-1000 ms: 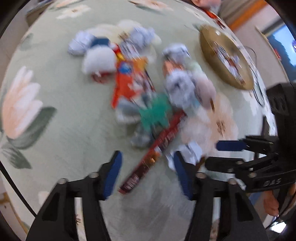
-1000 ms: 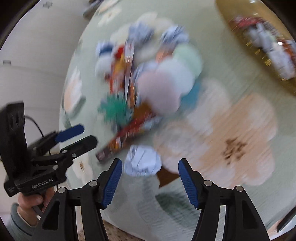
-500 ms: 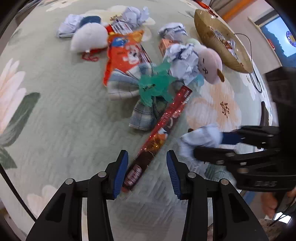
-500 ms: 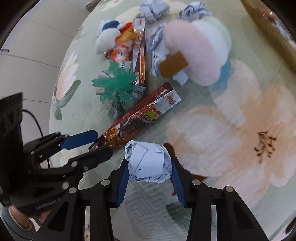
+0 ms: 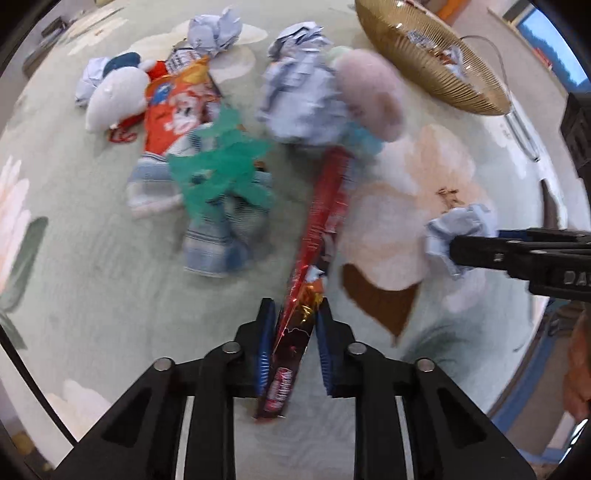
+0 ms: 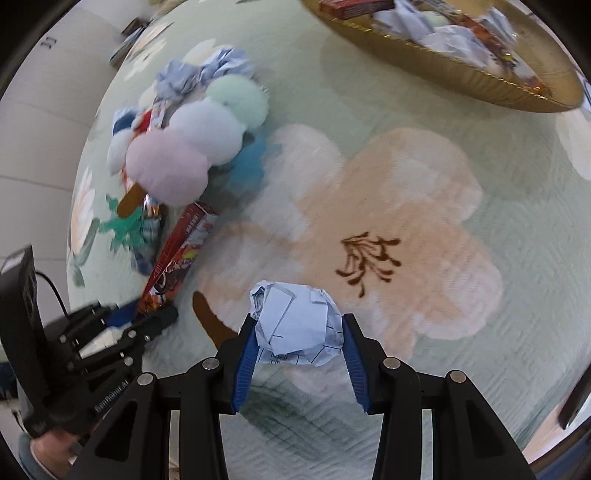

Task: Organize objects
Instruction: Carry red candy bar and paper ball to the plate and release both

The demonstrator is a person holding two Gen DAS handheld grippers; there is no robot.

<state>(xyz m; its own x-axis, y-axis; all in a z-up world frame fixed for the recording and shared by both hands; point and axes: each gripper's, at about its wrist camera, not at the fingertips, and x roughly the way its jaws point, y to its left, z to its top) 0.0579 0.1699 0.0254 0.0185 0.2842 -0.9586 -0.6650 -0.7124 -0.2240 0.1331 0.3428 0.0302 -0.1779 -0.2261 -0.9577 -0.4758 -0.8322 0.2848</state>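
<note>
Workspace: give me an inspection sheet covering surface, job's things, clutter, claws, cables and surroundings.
Surface: pale green floral cloth, covering the table.
Job's things: long red snack wrapper; crumpled paper ball; gold basket already holding wrappers and paper.
Clutter: pastel plush toy, green plastic toy, orange snack bag, checked cloth, more paper balls, all in one loose pile.
Claws: left claw shut on the wrapper's near end; right claw shut on the paper ball.
Cables: thin black cable by the left claw's body.
Surroundings: white wall beyond the table.
</note>
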